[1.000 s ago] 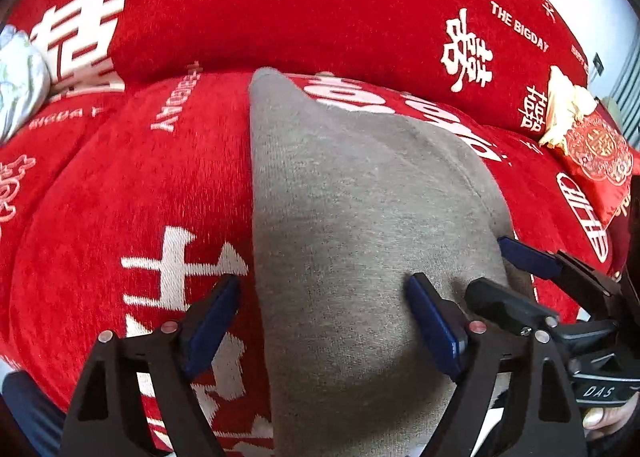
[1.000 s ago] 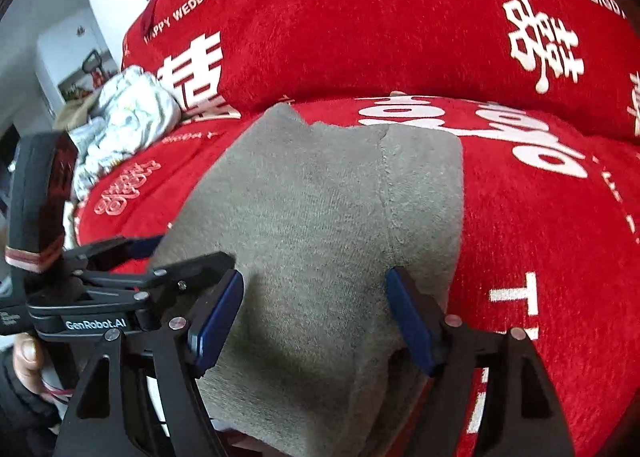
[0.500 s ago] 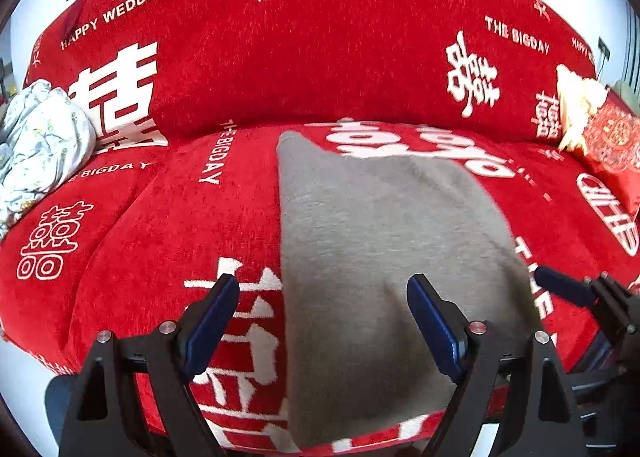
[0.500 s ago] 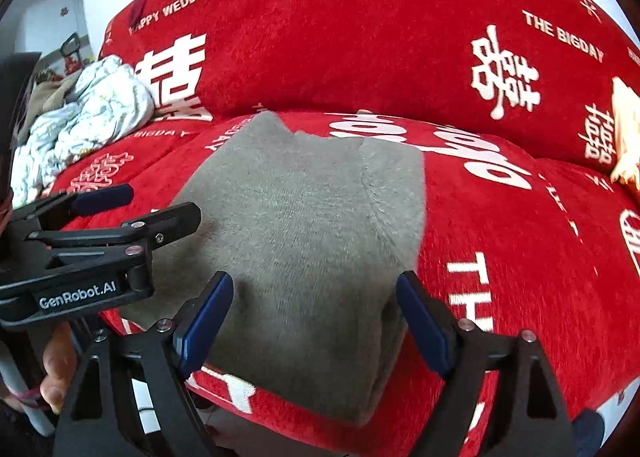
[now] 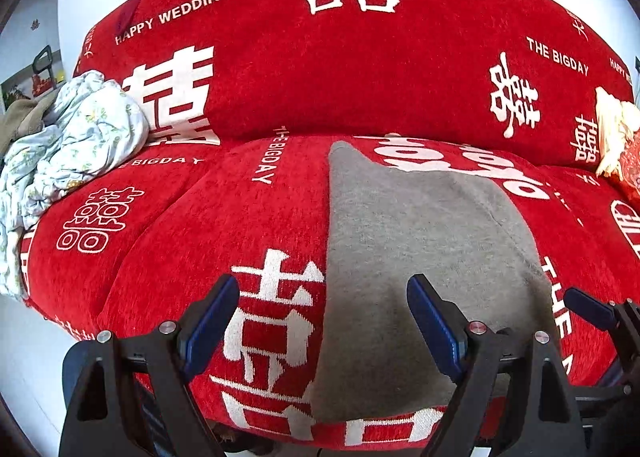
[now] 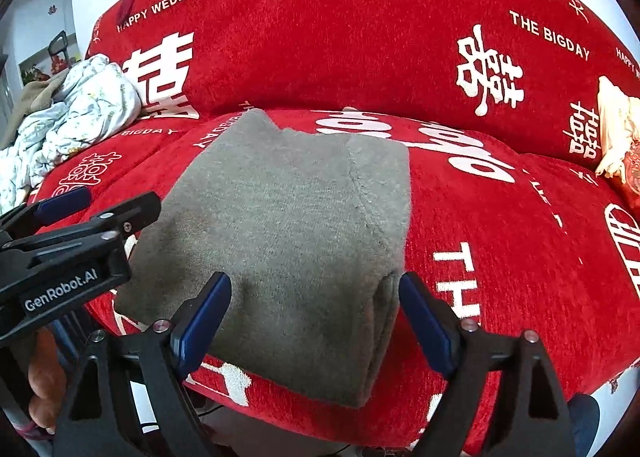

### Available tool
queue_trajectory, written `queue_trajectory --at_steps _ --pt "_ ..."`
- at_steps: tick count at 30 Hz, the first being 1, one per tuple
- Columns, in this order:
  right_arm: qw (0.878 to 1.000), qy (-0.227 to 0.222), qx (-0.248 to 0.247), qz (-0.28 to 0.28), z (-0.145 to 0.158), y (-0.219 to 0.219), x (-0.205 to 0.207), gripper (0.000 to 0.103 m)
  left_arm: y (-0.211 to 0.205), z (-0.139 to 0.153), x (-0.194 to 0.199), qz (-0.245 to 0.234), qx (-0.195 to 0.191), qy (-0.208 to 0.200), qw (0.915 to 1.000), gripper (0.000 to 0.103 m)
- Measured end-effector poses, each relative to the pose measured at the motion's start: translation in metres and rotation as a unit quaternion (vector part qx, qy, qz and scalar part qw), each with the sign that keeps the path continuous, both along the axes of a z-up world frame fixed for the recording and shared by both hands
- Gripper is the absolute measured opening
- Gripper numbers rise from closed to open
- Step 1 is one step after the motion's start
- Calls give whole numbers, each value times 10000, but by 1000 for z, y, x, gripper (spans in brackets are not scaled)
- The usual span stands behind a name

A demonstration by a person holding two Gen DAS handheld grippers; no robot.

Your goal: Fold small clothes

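Note:
A grey knitted garment [image 5: 420,241] lies folded into a flat oblong on the red sofa seat [image 5: 192,225], its near end hanging a little over the seat's front edge. My left gripper [image 5: 322,293] hovers open above the garment's left edge, nothing between its blue pads. In the right wrist view the same garment [image 6: 296,217] fills the middle, with a seam running down its right side. My right gripper [image 6: 315,289] stands open above the garment's near right corner, clear of the cloth. The left gripper [image 6: 104,205] shows there at the left, open.
A crumpled pale floral cloth pile [image 5: 76,137] sits at the seat's left end. The red backrest [image 5: 360,69] with white lettering rises behind. A cream and red cushion [image 5: 616,129] rests at the far right. Pale floor [image 5: 24,345] lies below the seat front.
Both grippers have drawn back from the garment and tipped upward, so more of the sofa shows. The right jaws have spread a little wider. The garment lies still.

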State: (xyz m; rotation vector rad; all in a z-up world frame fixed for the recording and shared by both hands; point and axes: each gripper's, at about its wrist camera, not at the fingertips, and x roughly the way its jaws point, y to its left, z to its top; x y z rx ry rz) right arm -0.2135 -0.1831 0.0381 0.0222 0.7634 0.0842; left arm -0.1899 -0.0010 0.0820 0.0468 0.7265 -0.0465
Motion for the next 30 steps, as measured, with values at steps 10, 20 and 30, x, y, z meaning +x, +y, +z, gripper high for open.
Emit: queue_trajectory --at_steps 10,20,30 --pt "10000 -24 -1 -44 1 -2 -2 88 7 1 -4 98 -91 -92 9999 87" --pt "10000 -25 17 -54 2 -2 -3 88 7 2 -6 155 5 -83 9998 87" --pt "10000 -17 8 -49 1 -3 -3 88 1 2 -8 -16 109 -34 9999 87"
